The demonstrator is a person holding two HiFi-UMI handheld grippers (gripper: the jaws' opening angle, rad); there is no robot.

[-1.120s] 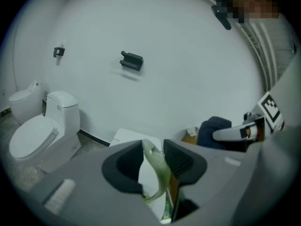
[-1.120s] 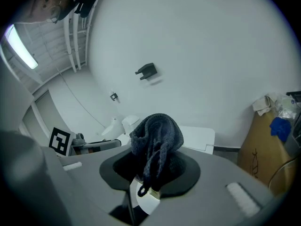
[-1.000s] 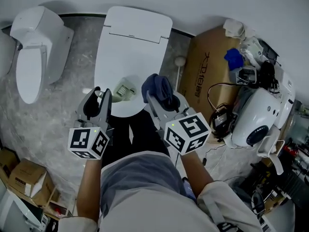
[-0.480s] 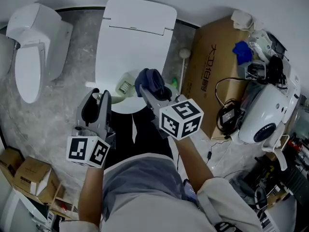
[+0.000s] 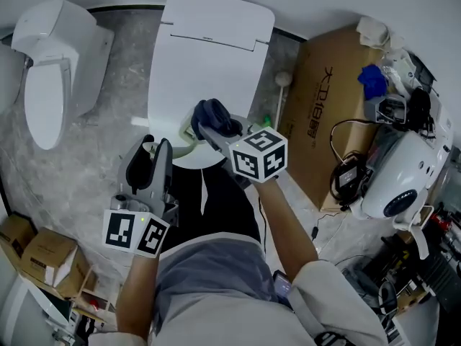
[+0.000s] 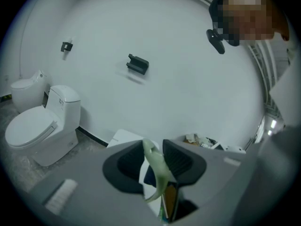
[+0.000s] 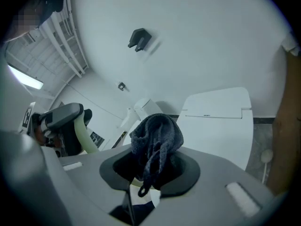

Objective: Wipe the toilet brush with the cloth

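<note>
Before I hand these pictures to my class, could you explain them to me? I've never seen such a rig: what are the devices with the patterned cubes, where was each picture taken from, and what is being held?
There is no robot here. A person holds a two-jaw gripper in each hand, and the patterned cubes are part of those grippers. The head view comes from a camera on the person's head, looking steeply down. The other two cameras ride on the grippers and look along their jaws. The left gripper is closed on a pale green toilet brush. The right gripper clamps a dark blue cloth. In front of the person stands a white toilet with its lid down, on a grey floor. A second toilet and a cardboard box stand to either side.
</note>
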